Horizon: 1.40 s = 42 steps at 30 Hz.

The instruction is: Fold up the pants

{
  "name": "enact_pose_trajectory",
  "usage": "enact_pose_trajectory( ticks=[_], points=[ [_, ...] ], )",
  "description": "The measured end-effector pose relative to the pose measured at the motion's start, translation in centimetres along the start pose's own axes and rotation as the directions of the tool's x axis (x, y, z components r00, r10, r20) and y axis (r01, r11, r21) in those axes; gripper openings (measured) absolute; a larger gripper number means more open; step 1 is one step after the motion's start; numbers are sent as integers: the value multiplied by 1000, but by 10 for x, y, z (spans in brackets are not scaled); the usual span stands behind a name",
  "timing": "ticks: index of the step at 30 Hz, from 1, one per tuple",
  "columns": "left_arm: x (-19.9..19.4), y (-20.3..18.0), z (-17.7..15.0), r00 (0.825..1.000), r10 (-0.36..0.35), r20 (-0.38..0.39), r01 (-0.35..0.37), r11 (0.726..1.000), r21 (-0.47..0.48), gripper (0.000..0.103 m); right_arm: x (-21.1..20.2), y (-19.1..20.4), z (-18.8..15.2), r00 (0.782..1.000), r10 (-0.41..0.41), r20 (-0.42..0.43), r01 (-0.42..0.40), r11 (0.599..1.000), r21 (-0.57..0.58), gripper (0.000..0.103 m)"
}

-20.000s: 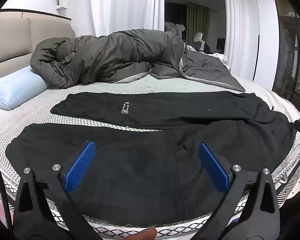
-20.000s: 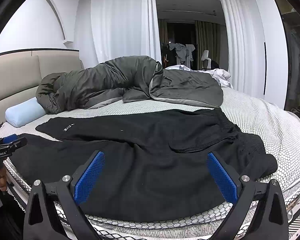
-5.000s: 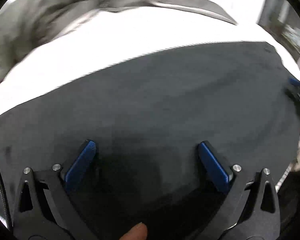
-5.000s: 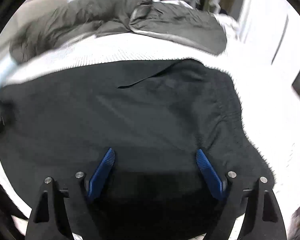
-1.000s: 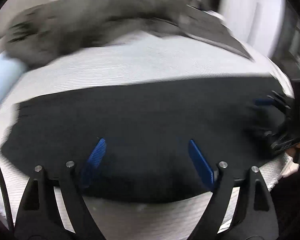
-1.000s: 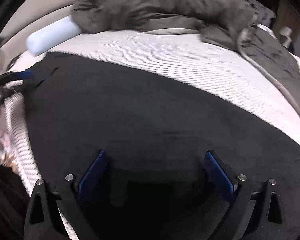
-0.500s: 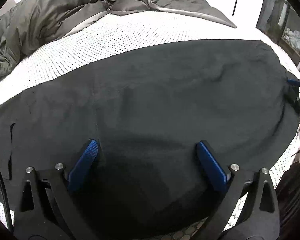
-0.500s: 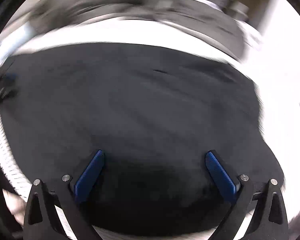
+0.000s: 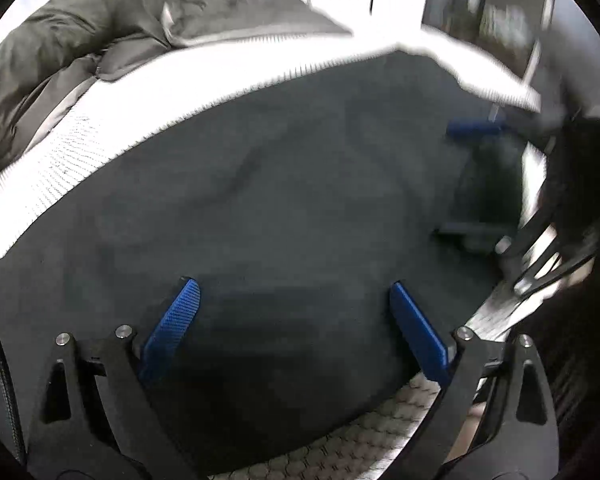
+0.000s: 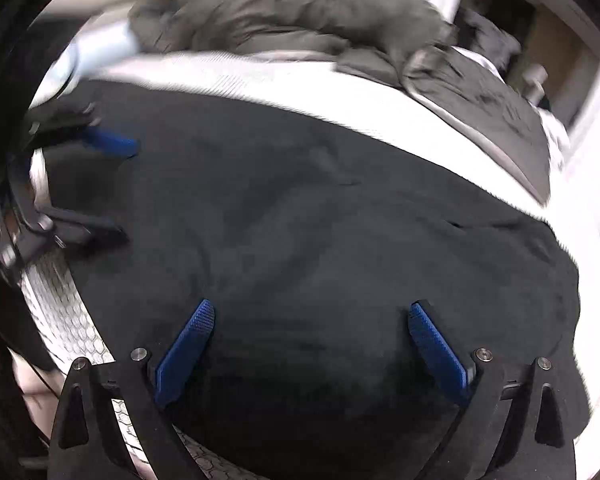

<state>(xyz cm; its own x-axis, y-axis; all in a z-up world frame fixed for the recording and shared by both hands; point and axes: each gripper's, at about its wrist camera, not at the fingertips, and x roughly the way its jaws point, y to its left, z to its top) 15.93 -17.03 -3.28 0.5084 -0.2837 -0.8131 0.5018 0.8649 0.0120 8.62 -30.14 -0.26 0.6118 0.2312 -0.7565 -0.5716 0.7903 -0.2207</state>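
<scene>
The black pants [image 10: 320,220] lie flat in a broad, faintly creased slab along the mattress's [image 10: 60,312] near edge, under the wide-open right gripper [image 10: 310,340] and the left gripper [image 9: 292,320], whose empty jaws are closing slightly.

Duvet [image 10: 284,12] motion-blurred; pants [image 10: 300,240] cut off below

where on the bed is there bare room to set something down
A bare strip of mattress runs between the black pants and the grey duvet. The near half is crowded: pants under the left claw and right claw.
</scene>
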Motion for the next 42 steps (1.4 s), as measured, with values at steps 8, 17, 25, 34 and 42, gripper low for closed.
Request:
enact_pose_trajectory(
  ticks=[8, 17, 25, 34, 42],
  points=[
    [-7, 42, -23, 1000, -1, -15, -1, 993, -114, 100, -17, -131, -64, 919, -362, -159, 394, 870, 298, 100],
    [-24, 43, 9, 997, 24, 75, -11, 987, -161, 96, -44, -142, -45, 946, -323, 3, 294, 866, 405, 100],
    [47, -6, 65, 996, 24, -81, -26, 999, -24, 87, 25, -91, 0, 995, -71, -75, 85, 975, 205, 86],
    [41, 72, 54, 988, 95, -121, -120, 969, -218, 87, 14, -197, -52, 936, -298, -189, 351, 840, 415, 75],
    [31, 83, 84, 989, 143, -24, -145, 964, -222, 81, -8, -167, 4, 966, -255, -34, 245, 871, 426, 80]
  ],
)
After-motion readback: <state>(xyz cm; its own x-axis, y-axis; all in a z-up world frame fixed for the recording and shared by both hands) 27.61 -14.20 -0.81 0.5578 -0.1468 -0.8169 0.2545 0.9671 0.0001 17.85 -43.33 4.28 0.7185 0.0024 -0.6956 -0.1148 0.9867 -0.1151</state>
